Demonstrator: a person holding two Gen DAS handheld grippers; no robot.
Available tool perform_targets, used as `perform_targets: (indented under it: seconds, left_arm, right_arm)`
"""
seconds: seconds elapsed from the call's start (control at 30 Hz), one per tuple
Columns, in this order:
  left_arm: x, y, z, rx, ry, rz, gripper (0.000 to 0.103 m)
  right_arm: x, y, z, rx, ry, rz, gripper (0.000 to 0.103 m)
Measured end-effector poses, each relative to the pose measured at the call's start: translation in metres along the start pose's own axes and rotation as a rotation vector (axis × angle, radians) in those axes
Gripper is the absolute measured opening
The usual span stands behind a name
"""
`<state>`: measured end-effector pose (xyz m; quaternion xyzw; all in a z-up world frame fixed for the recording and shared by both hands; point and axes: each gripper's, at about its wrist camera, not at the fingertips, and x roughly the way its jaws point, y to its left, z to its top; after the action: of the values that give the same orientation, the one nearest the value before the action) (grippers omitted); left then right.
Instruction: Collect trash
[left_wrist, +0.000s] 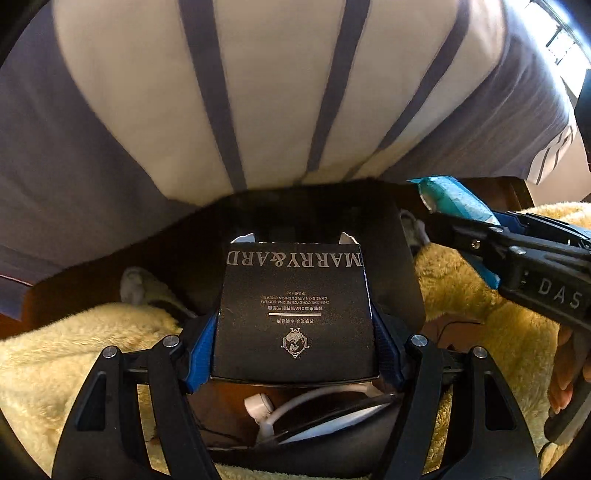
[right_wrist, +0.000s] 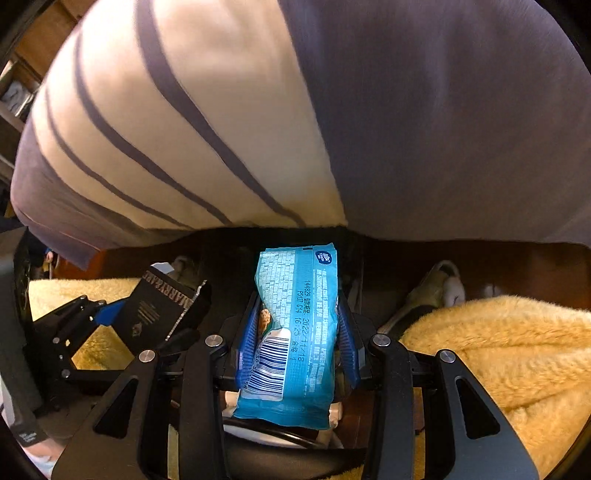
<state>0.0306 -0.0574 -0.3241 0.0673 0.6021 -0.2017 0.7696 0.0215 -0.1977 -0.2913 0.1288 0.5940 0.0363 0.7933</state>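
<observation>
Where the bed filled the upper view, spread with a white cover striped in grey and edged by a plain grey sheet; below it, dark shadow under the frame; lower still, draped to either side, a fluffy yellow blanket; partly tucked at the blanket's edge, a pale slipper. Clamped between the blue pads of the left gripper, a black carton printed "MARRY&ARD", held out over the dark gap with its torn end flaps pointing away toward the bed. Pinched between the fingers of the right gripper, a blue snack wrapper, barcode and date print facing up, raised just beside the carton. Beneath both, in a dark container, a white cable.
</observation>
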Motion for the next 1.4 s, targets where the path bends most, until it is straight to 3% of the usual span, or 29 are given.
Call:
perform_targets:
  seconds: [0.33,0.47,0.63,0.8,0.87,1.17,1.4]
  left_arm:
    - [0.018,0.007,0.001,-0.032,0.048,-0.017,0.068]
    - [0.017,0.011,0.005,-0.041,0.052,0.012,0.079]
    - [0.003,0.013,0.008,-0.046,0.014,0.032,0.090]
    - [-0.028,0.014,0.012,-0.046,-0.069,0.063,0.095]
    - [-0.042,0.013,0.014,-0.048,-0.105,0.073,0.095]
    - [-0.152,0.008,0.044,-0.054,-0.405,0.101,0.095]
    - [-0.209,0.008,0.079,-0.041,-0.587,0.140,0.095]
  right_arm:
    - [0.017,-0.005,0.004,0.010,0.029,-0.009,0.044]
    - [0.012,-0.009,0.005,0.021,0.011,-0.016,0.064]
    - [-0.007,-0.011,0.007,0.028,-0.044,-0.043,0.072]
    - [-0.044,-0.012,0.008,0.023,-0.155,-0.105,0.095]
    - [-0.059,-0.013,0.009,0.021,-0.195,-0.120,0.098]
    - [-0.144,-0.003,0.027,0.001,-0.437,-0.215,0.099]
    - [-0.212,0.001,0.047,0.024,-0.637,-0.251,0.099]
